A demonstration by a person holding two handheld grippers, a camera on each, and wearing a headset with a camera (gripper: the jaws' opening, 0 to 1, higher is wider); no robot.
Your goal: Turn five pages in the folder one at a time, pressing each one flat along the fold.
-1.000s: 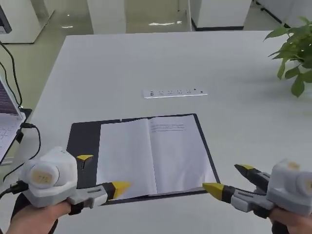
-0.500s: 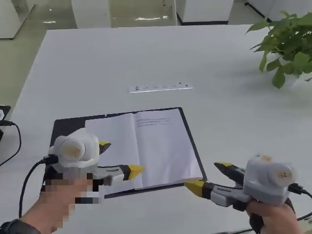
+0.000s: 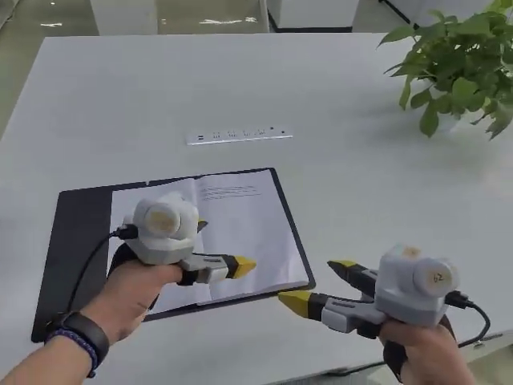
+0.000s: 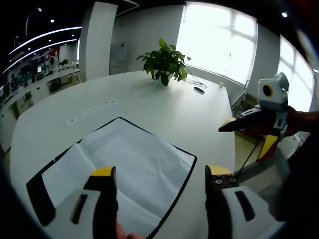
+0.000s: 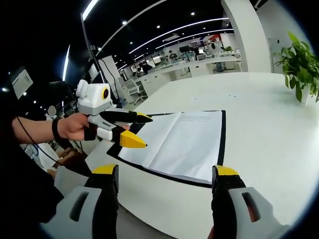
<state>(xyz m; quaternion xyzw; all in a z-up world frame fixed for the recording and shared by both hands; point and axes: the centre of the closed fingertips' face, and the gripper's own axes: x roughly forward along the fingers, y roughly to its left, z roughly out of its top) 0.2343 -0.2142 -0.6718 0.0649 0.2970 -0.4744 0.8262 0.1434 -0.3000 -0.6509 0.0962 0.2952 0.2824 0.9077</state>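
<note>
From the head view, the folder (image 3: 80, 241) lies open and flat on the white counter (image 3: 361, 184), black cover outward and pale sheets on both sides of the fold. The left claw (image 3: 223, 246) hangs over the lower middle of the sheets, near the fold. Its jaws are spread, and we cannot tell whether either tip touches paper. The right claw (image 3: 317, 282) sits just off the folder's near right corner, over bare counter, with its jaws wide and nothing between them. A power strip (image 3: 239, 135) lies beyond the folder, and a plant (image 3: 457, 64) stands at the far right.

In the left gripper view, we look along that claw's parted jaws at the right-hand page (image 4: 134, 159), which lies smooth, with no edge lifted. The right claw comes in from the right, apart from the folder, and it too is open.

In the right gripper view, the folder lies between and beyond the widely parted jaws. Both sheets rest flat, and the left claw hovers above the folder's near left part.

We judge that no page is in mid-turn. Nothing is pinched and nothing is curled up. The sheets give no count of how many turns are done, so we cannot say how many of the five remain. The next lift would likely start at the right page's outer edge.
</note>
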